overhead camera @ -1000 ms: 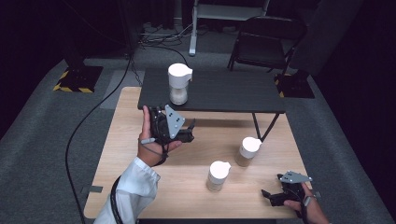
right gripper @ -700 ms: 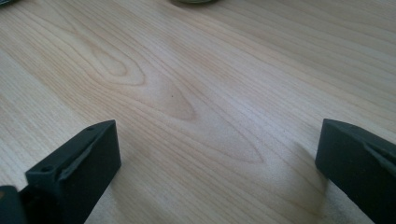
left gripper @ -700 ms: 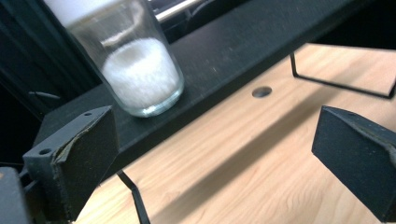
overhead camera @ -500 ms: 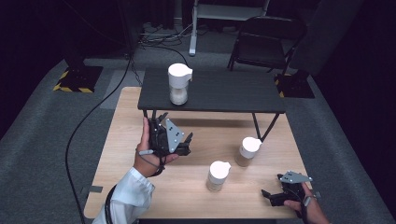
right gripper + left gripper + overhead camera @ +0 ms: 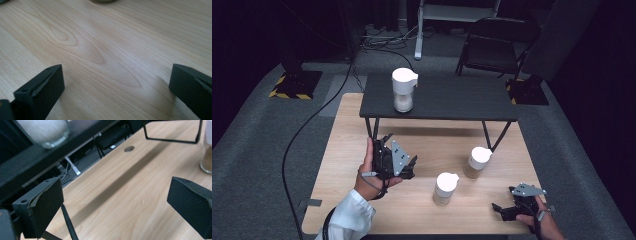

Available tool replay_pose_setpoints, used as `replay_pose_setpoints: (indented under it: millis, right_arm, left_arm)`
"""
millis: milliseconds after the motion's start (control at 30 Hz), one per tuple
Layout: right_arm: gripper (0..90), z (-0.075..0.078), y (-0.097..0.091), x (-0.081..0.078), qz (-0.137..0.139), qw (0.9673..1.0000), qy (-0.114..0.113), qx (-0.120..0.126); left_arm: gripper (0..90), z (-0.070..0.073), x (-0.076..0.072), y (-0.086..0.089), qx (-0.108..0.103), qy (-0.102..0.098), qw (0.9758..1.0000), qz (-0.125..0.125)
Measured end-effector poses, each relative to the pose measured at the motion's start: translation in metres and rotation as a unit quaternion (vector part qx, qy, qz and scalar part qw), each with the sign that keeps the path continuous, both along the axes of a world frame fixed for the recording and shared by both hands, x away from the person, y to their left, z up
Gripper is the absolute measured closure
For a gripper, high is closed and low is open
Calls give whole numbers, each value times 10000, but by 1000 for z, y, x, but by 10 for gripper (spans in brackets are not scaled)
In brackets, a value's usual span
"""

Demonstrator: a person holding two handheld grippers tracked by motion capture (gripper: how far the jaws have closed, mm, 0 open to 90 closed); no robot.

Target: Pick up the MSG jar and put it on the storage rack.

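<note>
Three white-lidded jars show in the high view. One jar (image 5: 403, 90) stands on the small black table (image 5: 447, 98); its glass base (image 5: 42, 131) appears at the top of the left gripper view. Two more jars (image 5: 445, 188) (image 5: 477, 162) stand on the wooden table (image 5: 342, 145). My left gripper (image 5: 404, 162) is held above the wood left of centre, open, nothing between its jaws. My right gripper (image 5: 502, 210) rests low at the front right corner, open over bare wood (image 5: 110, 50).
The black table's wire legs (image 5: 492, 135) stand on the wooden table. A folding chair (image 5: 494, 45) and cables (image 5: 312, 120) lie beyond on the grey floor. A round hole (image 5: 129, 148) marks the wood.
My left gripper has drawn back from the black table toward the front and slightly right, staying open. The right gripper has not moved.
</note>
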State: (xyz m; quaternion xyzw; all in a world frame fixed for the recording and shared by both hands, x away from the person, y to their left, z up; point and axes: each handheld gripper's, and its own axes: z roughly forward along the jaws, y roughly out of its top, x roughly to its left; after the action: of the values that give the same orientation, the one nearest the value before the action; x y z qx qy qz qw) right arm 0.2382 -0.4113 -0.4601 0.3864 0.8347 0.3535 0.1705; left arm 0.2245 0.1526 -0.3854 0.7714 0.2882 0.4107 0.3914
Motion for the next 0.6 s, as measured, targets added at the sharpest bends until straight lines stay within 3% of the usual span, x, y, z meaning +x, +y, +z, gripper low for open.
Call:
replay_pose_setpoints:
  millis: [200, 600]
  right_arm:
    - [0, 0, 0, 0, 0, 10000, -1, -1]
    - [0, 0, 0, 0, 0, 10000, -2, -1]
  left_arm:
    - [6, -11, -5, -1, 257, 42, 9997, 23]
    - [13, -33, -13, 4, 365, 259, 9988, 206]
